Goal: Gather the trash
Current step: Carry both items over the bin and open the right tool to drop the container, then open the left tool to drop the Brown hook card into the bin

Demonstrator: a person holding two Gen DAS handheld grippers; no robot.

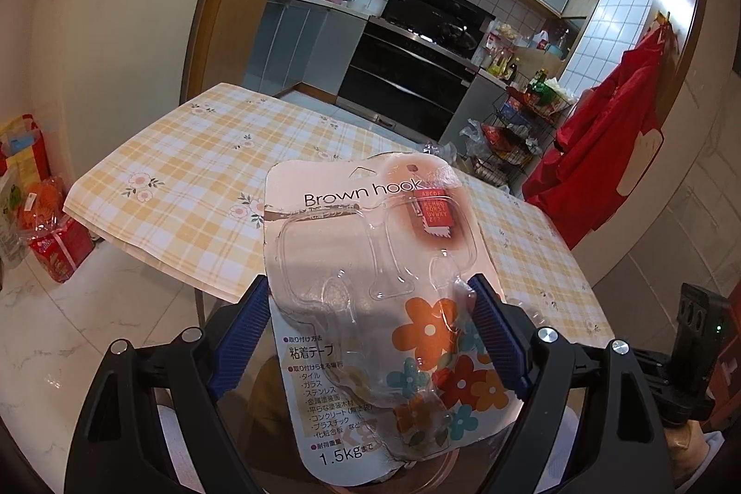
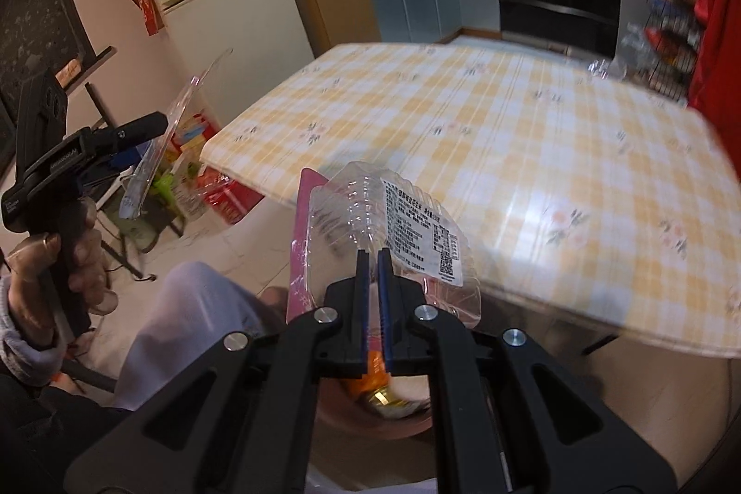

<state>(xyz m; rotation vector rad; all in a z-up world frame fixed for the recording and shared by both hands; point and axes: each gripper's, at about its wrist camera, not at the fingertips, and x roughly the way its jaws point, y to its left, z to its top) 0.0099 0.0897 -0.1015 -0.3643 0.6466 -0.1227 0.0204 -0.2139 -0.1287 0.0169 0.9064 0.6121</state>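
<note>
Left gripper clamping glossy blister card, right gripper pinching ribbed clear tray

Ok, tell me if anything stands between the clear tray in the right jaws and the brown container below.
Nothing visible does. The clear tray, clamped in the right gripper, hangs over the brown container; the gripper's body hides part of its opening.

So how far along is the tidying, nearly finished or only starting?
Well along, it seems. The table is nearly bare. In hand: the left gripper holds an empty hook package, and the right gripper is shut on a clear plastic tray. Left: dropping both into the bin below, which already holds some rubbish, then fetching the crumpled clear wrapper at the table's far edge.
</note>
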